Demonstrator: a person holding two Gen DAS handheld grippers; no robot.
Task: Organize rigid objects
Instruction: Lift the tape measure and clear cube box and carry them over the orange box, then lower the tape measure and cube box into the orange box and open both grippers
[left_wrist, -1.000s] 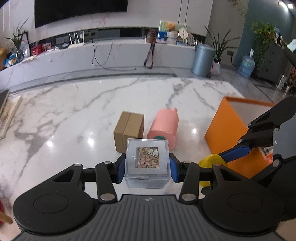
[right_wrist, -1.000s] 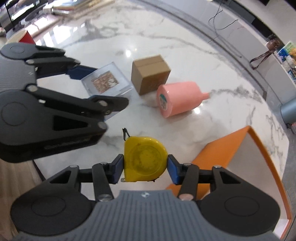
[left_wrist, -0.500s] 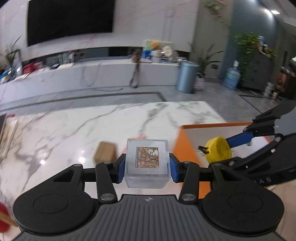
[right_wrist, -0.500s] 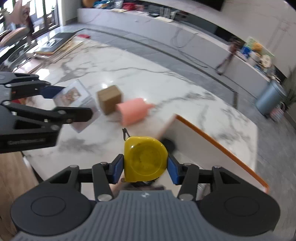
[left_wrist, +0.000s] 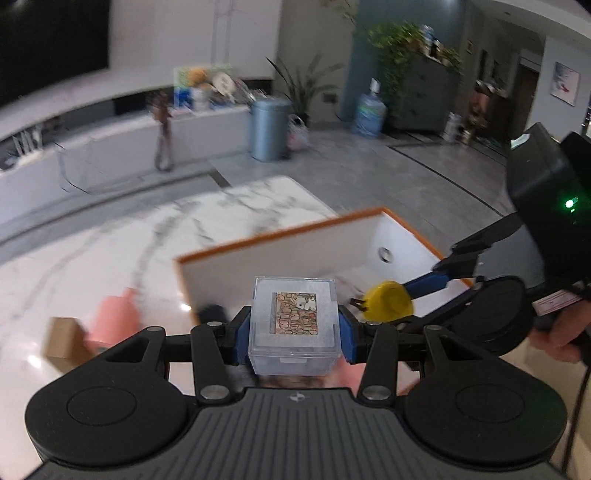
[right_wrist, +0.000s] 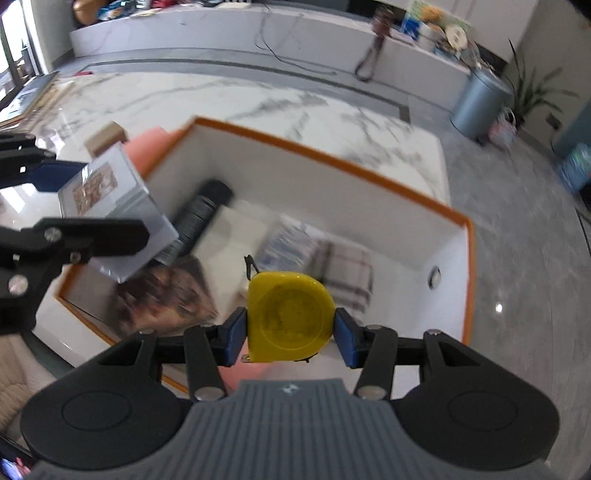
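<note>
My left gripper (left_wrist: 294, 328) is shut on a clear plastic box (left_wrist: 294, 325) with a patterned picture card inside; the same clear plastic box (right_wrist: 110, 206) shows at the left of the right wrist view, over the bin's near-left corner. My right gripper (right_wrist: 290, 330) is shut on a yellow tape measure (right_wrist: 290, 315), held above the inside of the orange-rimmed white bin (right_wrist: 332, 155). From the left wrist view the yellow tape measure (left_wrist: 388, 300) hangs over the white bin (left_wrist: 280, 232).
Inside the bin lie a black cylinder (right_wrist: 201, 218), a brown patterned item (right_wrist: 166, 295), a checked cloth (right_wrist: 347, 273) and a blue-striped pack (right_wrist: 291, 240). On the marble table (left_wrist: 110, 240) left of the bin are a pink bottle (left_wrist: 114, 314) and a cardboard box (left_wrist: 64, 343).
Both grippers have swung right from above the table to above the bin, each keeping its grip. The pink bottle and cardboard box have slid to the left of both views.
</note>
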